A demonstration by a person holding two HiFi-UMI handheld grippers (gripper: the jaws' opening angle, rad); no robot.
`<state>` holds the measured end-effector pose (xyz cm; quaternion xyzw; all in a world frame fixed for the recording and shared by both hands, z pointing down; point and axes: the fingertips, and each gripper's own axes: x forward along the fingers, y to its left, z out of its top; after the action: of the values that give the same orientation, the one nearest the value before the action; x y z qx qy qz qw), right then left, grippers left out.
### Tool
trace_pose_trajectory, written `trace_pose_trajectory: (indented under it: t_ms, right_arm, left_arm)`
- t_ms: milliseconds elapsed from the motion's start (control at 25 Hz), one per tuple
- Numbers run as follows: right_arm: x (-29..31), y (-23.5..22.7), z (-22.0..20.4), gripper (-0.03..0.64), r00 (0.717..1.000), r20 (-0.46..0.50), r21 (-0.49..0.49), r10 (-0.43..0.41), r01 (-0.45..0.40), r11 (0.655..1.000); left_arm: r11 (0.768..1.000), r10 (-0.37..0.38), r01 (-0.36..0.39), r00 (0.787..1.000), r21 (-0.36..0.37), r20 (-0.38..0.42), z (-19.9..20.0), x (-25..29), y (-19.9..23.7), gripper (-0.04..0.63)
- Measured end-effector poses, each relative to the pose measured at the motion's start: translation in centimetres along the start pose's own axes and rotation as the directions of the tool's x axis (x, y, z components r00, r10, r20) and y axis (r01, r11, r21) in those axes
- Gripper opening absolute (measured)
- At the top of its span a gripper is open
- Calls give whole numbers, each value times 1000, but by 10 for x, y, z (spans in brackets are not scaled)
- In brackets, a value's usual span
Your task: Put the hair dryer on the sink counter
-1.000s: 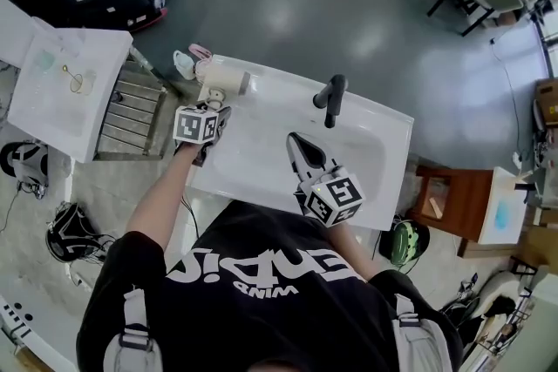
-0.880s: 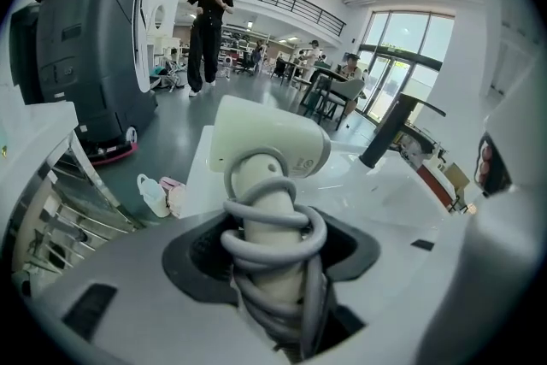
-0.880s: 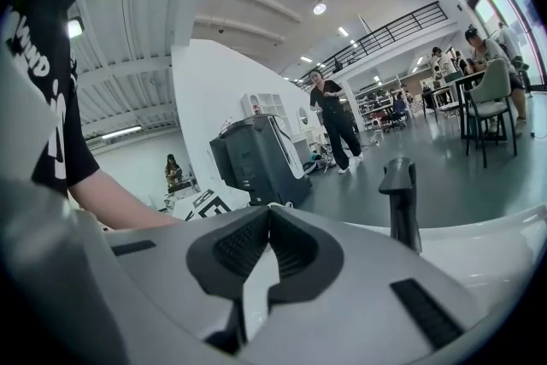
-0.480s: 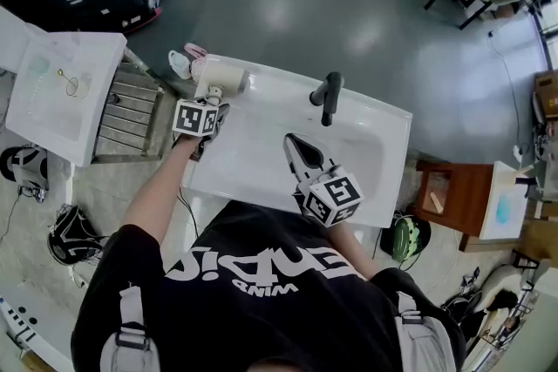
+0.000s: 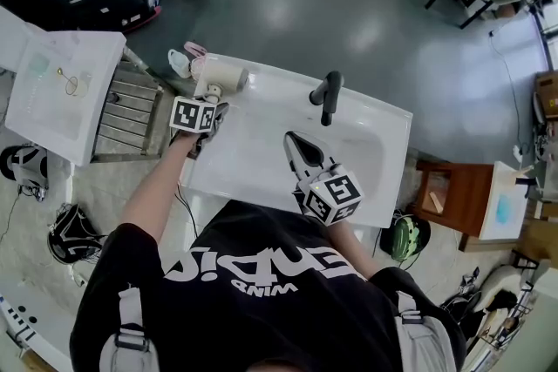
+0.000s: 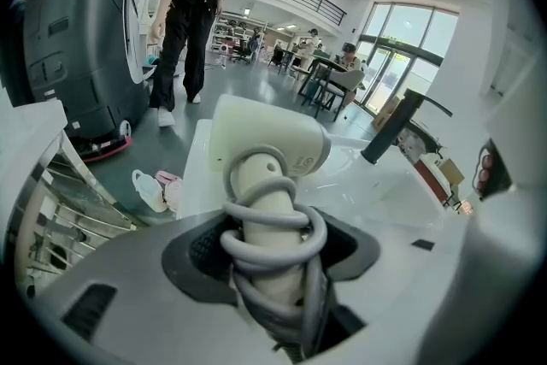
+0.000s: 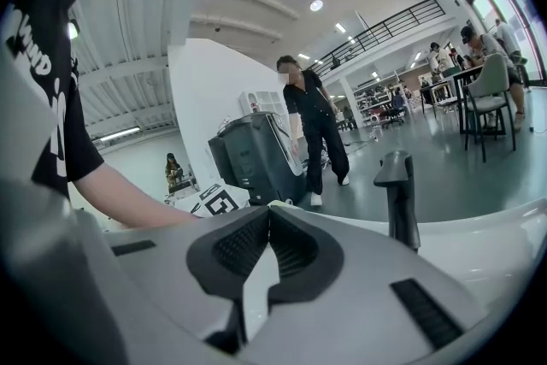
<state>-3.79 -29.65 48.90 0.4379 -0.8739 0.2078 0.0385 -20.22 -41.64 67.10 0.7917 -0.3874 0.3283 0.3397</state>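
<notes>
Head view: the left gripper holds the hair dryer at the back left corner of the bench, left of the tap. The right gripper hovers over the basin.

Left gripper view: its jaws clench the handle, which is wrapped in cord (whether the body touches the bench is unclear).

Right gripper view: jaws pressed together, empty.

I judge the placing nearly done; setting down and letting go remain.
</notes>
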Motion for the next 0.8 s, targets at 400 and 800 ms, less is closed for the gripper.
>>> trace_pose_trajectory:
  t_ms: [400, 800]
  right_arm:
    - [-2, 2, -5, 18, 1000, 7, 2, 2, -2, 1000]
    - [-8, 1, -10, 18, 1000, 11, 14, -13, 13, 1000]
  left_arm:
    - [1000, 13, -14, 1000, 17, 11, -2, 3, 0, 267]
    - [997, 57, -58, 998, 57, 21, -2, 2, 1, 272]
